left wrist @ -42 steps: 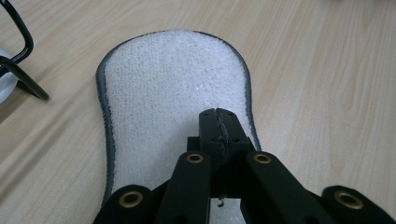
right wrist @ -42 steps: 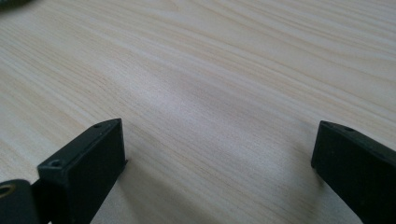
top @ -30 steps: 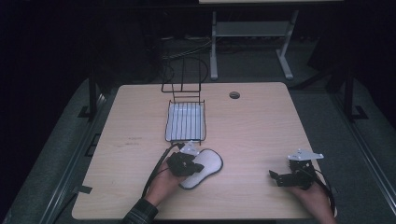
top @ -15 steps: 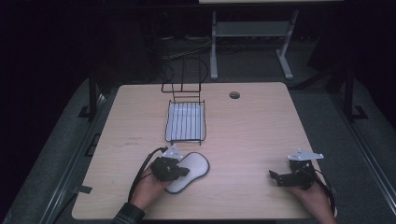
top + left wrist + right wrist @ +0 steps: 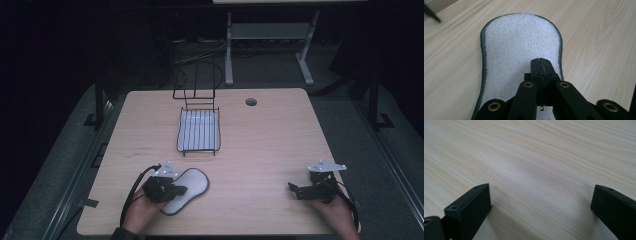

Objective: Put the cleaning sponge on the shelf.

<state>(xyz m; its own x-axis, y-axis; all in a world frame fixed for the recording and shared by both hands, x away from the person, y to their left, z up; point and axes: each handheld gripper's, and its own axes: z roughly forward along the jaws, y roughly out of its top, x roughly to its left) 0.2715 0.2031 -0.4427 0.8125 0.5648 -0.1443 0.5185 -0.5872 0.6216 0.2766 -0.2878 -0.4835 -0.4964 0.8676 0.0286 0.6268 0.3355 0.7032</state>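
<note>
Pad (image 5: 187, 190): white, dark-edged, roughly oval, lying flat on the table (image 5: 270, 145) near the front edge, left of centre. High view: left gripper (image 5: 172, 190) sits at the pad's near-left end, held by the left hand (image 5: 137, 212), its cable looping off to the left. A wire rack (image 5: 198, 131) stands beyond the pad, toward the table's middle, with a tall wire back at its far end. A round hole (image 5: 251, 102) shows in the tabletop near the far edge. Right gripper (image 5: 295, 189) rests at the front right, well apart from the pad, in the right hand (image 5: 340, 215); grey plate on top.

Left gripper view: pad (image 5: 520, 47) stretches away from the camera, fuzzy white face up, dark binding round the rim. The left gripper (image 5: 541, 67) has its jaws pressed together with no gap, tips over the pad's near end. Whether they pinch the fabric, cannot tell. Pale wood grain on both sides.

Right gripper view: right gripper (image 5: 541, 200) with jaws spread wide, nothing between them, low over bare table (image 5: 536, 157).
</note>
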